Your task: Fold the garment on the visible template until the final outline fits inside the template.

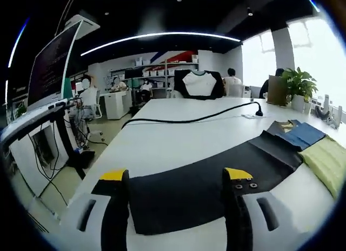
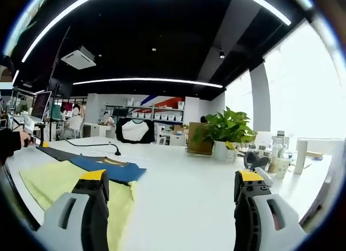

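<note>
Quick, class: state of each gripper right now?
Left gripper: open, over the black cloth, holding nothing.
Right gripper: open, over the white table, holding nothing.

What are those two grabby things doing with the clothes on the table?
A person holds a hand-held gripper in each hand over a white table. The left hand-held gripper is open, its jaws either side of a dark garment's edge. The right hand-held gripper is open too, hovering beside a yellow-green cloth and a blue garment. No fold shows yet.
</note>
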Motion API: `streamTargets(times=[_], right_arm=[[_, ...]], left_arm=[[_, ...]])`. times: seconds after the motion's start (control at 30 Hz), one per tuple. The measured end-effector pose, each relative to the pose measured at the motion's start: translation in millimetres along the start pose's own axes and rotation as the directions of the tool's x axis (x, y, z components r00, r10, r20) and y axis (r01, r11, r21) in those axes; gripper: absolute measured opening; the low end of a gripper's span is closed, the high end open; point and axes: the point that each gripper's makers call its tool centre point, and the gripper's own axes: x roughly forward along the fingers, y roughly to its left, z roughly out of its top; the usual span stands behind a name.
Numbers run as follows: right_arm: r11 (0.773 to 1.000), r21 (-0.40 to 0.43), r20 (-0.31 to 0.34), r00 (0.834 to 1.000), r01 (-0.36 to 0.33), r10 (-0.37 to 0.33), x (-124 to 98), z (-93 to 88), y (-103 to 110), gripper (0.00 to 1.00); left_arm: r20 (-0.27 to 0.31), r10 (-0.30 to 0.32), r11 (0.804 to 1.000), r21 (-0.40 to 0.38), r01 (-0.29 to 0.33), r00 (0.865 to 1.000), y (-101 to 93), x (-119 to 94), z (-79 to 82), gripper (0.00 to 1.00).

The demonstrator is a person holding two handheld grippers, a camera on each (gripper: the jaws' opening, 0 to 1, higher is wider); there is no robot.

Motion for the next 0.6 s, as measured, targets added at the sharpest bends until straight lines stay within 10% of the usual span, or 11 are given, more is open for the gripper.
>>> streamTargets(times=[0.6], right_arm=[[1.000,-0.007,-0.005,1.000,0.018,-0.018,1,-0.5,-4,0.99]], left_arm=[[-0.061,0.075,0.996,-0.046,-0.078,0.995,18.3,10,-19.4,0.51]])
